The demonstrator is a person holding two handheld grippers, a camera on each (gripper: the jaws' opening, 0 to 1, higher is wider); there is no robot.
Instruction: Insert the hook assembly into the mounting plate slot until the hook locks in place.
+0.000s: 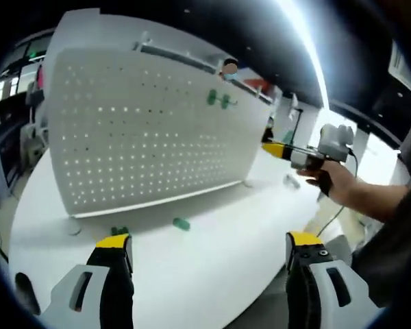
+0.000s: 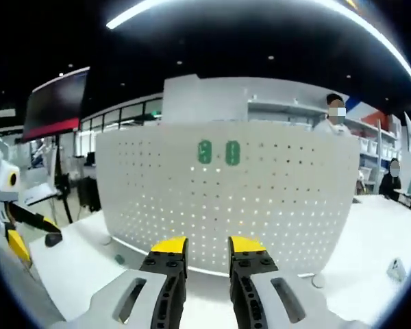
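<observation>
Green plastic hooks are the things to follow: one loose hook (image 1: 181, 223) lies on the white table (image 1: 212, 267) just in front of the pegboard (image 1: 151, 130), and another green piece (image 1: 119, 232) lies near the board's foot, partly hidden behind the left gripper's jaw. Two more hooks (image 2: 218, 152) already sit side by side high on the board, so they look like finished work, with the loose ones left to mount. The board stands upright on small feet, facing both hands, which leaves its holes open to a straight push.

Neither gripper holds anything. The left gripper (image 1: 209, 248) hangs low over the table with its jaws spread wide and nothing between them, probably lined up for a pickup. The right gripper (image 2: 205, 252) points squarely at the board, its jaws near each other with an empty gap showing. A person's hand (image 1: 335, 179) holds it beside the board.
</observation>
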